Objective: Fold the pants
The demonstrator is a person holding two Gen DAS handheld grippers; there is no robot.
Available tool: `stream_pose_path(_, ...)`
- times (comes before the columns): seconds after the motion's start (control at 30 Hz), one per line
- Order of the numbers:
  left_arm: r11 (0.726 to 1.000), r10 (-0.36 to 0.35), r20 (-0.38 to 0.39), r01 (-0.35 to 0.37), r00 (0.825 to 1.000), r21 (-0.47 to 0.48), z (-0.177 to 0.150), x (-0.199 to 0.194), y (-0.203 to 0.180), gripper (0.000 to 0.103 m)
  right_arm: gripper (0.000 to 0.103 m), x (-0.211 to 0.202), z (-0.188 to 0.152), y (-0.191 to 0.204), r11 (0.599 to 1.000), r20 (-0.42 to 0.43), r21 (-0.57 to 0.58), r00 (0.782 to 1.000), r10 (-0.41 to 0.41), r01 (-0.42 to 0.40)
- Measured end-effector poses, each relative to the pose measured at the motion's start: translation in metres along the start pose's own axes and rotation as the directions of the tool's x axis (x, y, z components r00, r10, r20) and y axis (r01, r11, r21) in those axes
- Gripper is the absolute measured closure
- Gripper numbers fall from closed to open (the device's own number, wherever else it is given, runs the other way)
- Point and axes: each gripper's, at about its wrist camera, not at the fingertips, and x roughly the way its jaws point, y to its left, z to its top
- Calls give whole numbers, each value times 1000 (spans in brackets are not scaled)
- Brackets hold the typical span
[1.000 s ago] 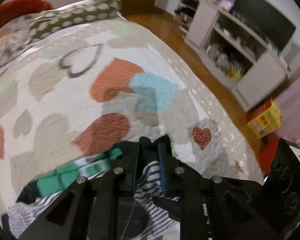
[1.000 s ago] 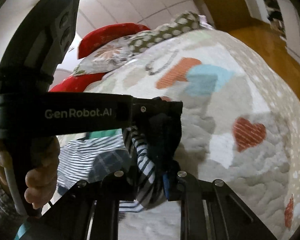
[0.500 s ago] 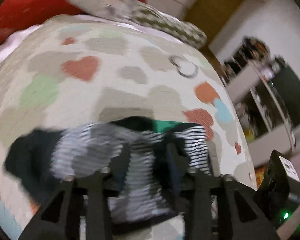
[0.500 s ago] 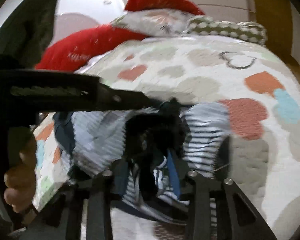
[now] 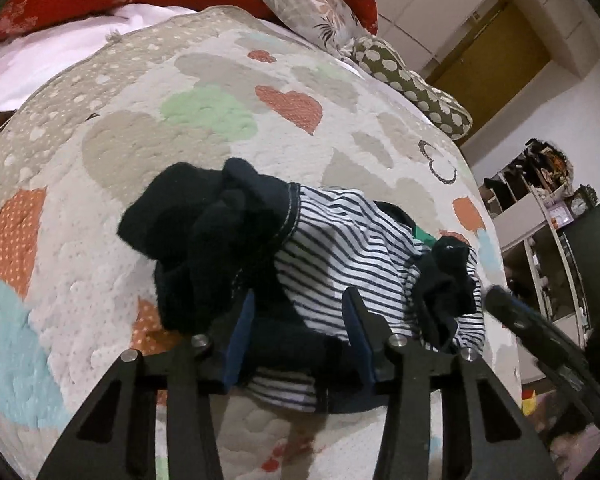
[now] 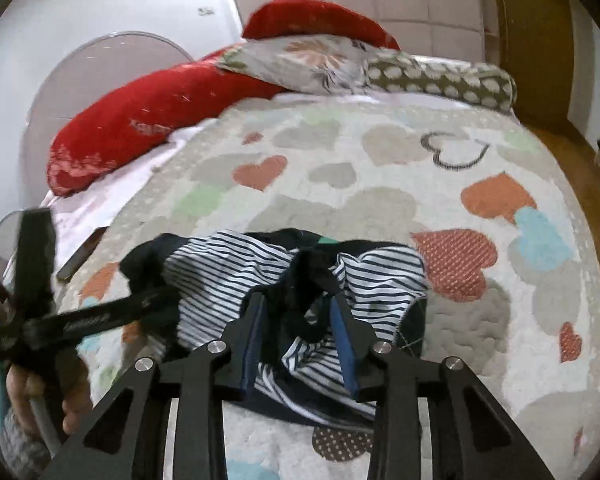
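Note:
The pants are navy-and-white striped with dark navy cuffs and waistband. They lie in a crumpled heap on the heart-patterned quilt. In the left wrist view my left gripper stands open, its jaws on either side of a dark navy fold at the heap's near edge. In the right wrist view the pants lie spread on the quilt, and my right gripper is open around a dark bunched part of them. The left gripper's body shows at the left, held in a hand.
Red pillows, a floral pillow and a dotted bolster lie at the head of the bed. A white shelf unit and a wooden door stand beyond the bed's right side. A dark flat object lies at the quilt's left edge.
Both grippers carried the pants toward the pillow end, lowered them onto the quilt and opened. The pants now lie loose instead of hanging pinched in the jaws.

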Motion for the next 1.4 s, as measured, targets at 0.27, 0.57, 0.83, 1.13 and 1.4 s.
stream_pose_path(0.27, 995, 25, 95, -16, 995, -98, -3, -40, 38, 58, 68, 72, -3, 1, 994, -167, 95, 983, 74, -59)
stream_pose_path(0.57, 974, -26, 59, 38, 998, -224, -20, -33, 96, 74, 49, 40, 21, 42, 999, -155, -12, 987, 36, -39)
stream_pose_path(0.83, 955, -96, 72, 113, 993, -275, -35, -49, 111, 72, 41, 74, 53, 124, 989, -261, -126, 964, 40, -75)
stream_pose_path(1.13, 940, -153, 94, 174, 984, -292, -40, -63, 129, 66, 38, 77, 51, 132, 983, -288, -182, 957, -28, -26)
stream_pose_path(1.4, 947, -141, 116, 168, 983, -273, -37, -80, 119, 65, 38, 13, 46, 34, 982, -94, -30, 977, -190, 188)
